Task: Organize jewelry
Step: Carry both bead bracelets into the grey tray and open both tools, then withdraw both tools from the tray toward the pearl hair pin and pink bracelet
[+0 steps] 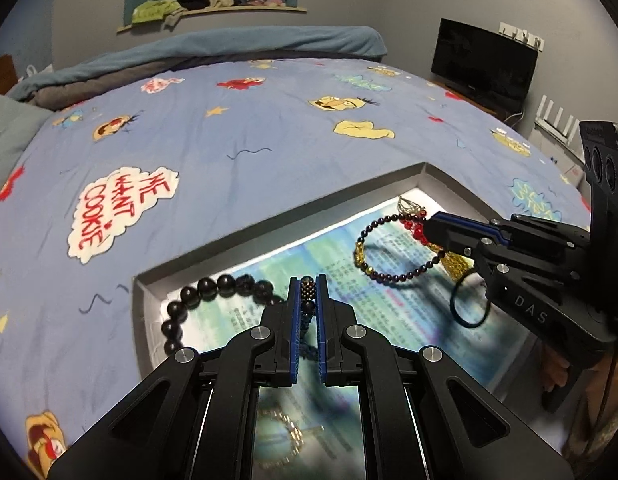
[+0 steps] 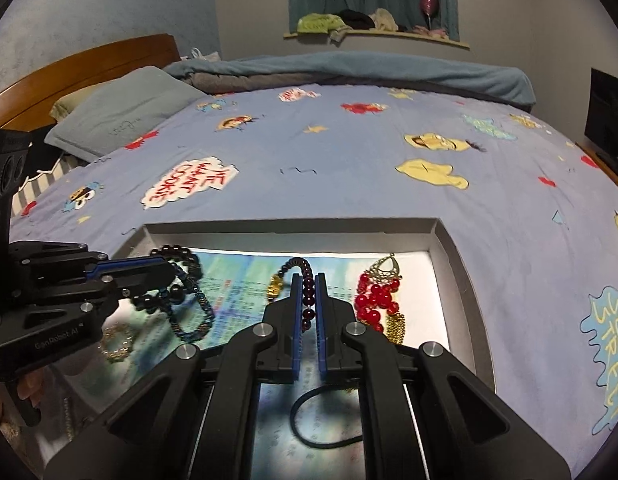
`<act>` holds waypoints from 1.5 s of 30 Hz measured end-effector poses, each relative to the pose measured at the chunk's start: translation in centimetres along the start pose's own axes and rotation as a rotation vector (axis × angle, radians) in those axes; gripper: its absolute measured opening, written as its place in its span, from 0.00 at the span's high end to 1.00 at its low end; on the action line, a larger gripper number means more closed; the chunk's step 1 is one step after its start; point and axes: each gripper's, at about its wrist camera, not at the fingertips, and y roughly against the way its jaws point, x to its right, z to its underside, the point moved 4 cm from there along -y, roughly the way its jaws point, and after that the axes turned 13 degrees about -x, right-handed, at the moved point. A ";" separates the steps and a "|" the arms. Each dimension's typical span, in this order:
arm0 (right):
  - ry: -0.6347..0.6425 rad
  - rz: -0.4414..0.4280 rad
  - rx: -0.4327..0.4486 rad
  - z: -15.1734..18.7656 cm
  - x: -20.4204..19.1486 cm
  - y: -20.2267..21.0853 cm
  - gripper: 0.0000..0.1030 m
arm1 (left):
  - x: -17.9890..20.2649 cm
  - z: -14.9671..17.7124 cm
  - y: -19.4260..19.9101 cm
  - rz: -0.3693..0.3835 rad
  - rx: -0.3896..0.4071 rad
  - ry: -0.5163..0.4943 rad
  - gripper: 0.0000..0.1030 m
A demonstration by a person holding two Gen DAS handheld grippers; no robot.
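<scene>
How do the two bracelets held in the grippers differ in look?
The left gripper pinches a bracelet of small metallic beads; the right gripper pinches a dark-red bracelet with larger, round, glossy beads. The dark-red bracelet has a gold section; none shows on the other. Both hang over the grey tray.

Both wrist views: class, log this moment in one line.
left gripper: shut on beaded bracelet | right gripper: shut on dark-red bracelet | both over tray

The bedsheet [image 1: 249,152] carries a white cloud patch reading "WE WANT COOKIE" [image 1: 121,212] and a blue patch reading "SESAME STREET" [image 2: 611,356], the right claw [image 1: 429,228] bears "DAS", and the left claw [image 2: 165,272] bears "GenRobot AI".
</scene>
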 end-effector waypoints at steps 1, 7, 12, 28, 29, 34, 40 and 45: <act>-0.005 -0.001 -0.004 -0.1 0.2 -0.2 0.94 | -0.1 -0.2 -0.2 -0.002 -0.002 -0.001 0.92; 0.028 0.034 -0.042 0.3 -0.2 -0.8 0.94 | 0.0 -1.8 -1.2 0.027 -0.036 -0.007 0.92; -0.004 0.016 -0.069 0.7 0.6 -1.3 0.94 | 0.3 -2.1 -2.2 -0.008 -0.066 -0.027 0.92; -0.035 -0.020 -0.014 1.5 0.9 3.4 0.66 | 0.4 -0.8 1.9 -0.059 -0.023 -0.003 0.67; -0.037 -0.021 -0.012 1.7 0.9 3.8 0.63 | 0.4 -0.4 2.4 -0.062 -0.020 0.002 0.66; -0.041 -0.035 0.018 2.4 0.8 6.5 0.48 | 0.6 1.3 4.4 -0.066 -0.002 0.020 0.59; -0.020 -0.024 0.058 3.5 0.2 9.5 0.29 | 1.2 3.9 7.4 -0.086 0.044 0.025 0.32; -0.010 -0.013 0.070 4.5 -0.1 11.2 0.19 | 1.4 6.2 9.3 -0.073 0.065 0.050 0.24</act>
